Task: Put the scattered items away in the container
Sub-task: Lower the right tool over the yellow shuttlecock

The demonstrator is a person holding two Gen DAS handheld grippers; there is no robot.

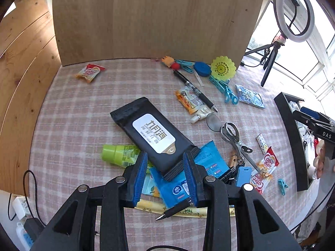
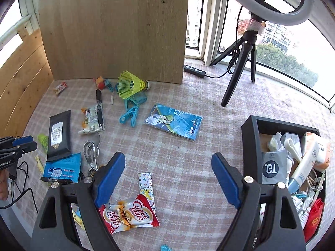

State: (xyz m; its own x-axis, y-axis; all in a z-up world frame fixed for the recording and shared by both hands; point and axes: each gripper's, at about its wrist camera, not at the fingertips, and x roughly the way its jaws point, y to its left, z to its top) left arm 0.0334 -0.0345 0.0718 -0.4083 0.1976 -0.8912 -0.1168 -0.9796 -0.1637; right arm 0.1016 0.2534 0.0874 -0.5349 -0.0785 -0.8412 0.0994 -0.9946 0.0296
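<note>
My left gripper [image 1: 166, 174] hovers partly open over the near end of a black wipes pack [image 1: 152, 133], its pads pressing on nothing. The pack lies flat on a blue packet [image 1: 209, 159], beside a green bottle [image 1: 117, 154] and a black pen [image 1: 173, 211]. My right gripper [image 2: 168, 179] stands wide open and empty above two Coffee mate sachets [image 2: 129, 215] and a small patterned packet [image 2: 146, 186]. The black container [image 2: 251, 138], at the right, holds several items. A yellow shuttlecock [image 2: 129, 84] and a blue card pack [image 2: 173, 121] lie farther back.
An upright wooden board [image 2: 113, 27] closes the back of the checked tablecloth [image 2: 188, 156]. A ring light on a tripod [image 2: 240, 62] and a cable remote [image 2: 194, 71] stand at the back right by the window. Metal tongs [image 1: 232, 136], blue clips and a second pen lie mid-table.
</note>
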